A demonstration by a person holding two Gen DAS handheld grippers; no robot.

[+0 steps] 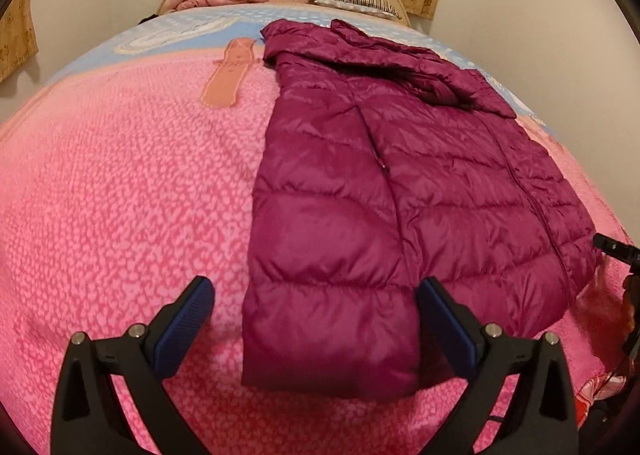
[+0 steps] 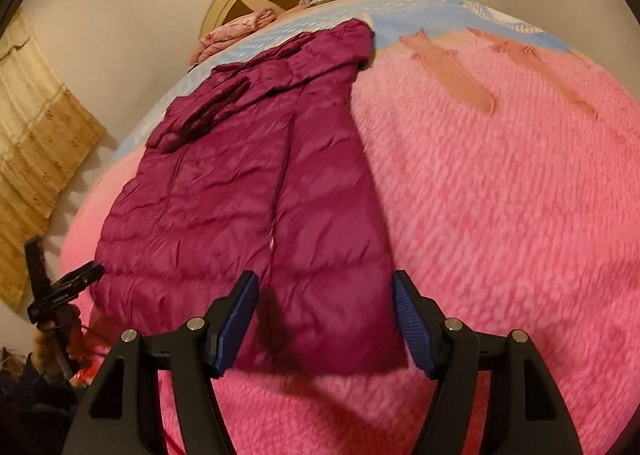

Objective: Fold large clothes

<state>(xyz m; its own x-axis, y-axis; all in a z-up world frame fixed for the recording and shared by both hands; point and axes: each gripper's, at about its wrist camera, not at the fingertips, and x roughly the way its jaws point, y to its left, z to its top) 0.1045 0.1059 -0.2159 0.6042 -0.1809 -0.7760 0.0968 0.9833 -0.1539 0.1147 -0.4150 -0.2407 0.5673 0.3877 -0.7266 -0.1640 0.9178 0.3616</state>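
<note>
Sleeves look already tucked in, leaving the magenta puffer jacket (image 1: 400, 195) a long panel on the pink blanket (image 1: 120, 195), hem at six o'clock between my spread, empty left gripper (image 1: 316, 319) and right gripper (image 2: 325, 315); crosswise folds remain.

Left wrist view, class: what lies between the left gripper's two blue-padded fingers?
The hem end of the magenta quilted puffer jacket lies between the open left gripper fingers, on the pink fleece blanket.
</note>
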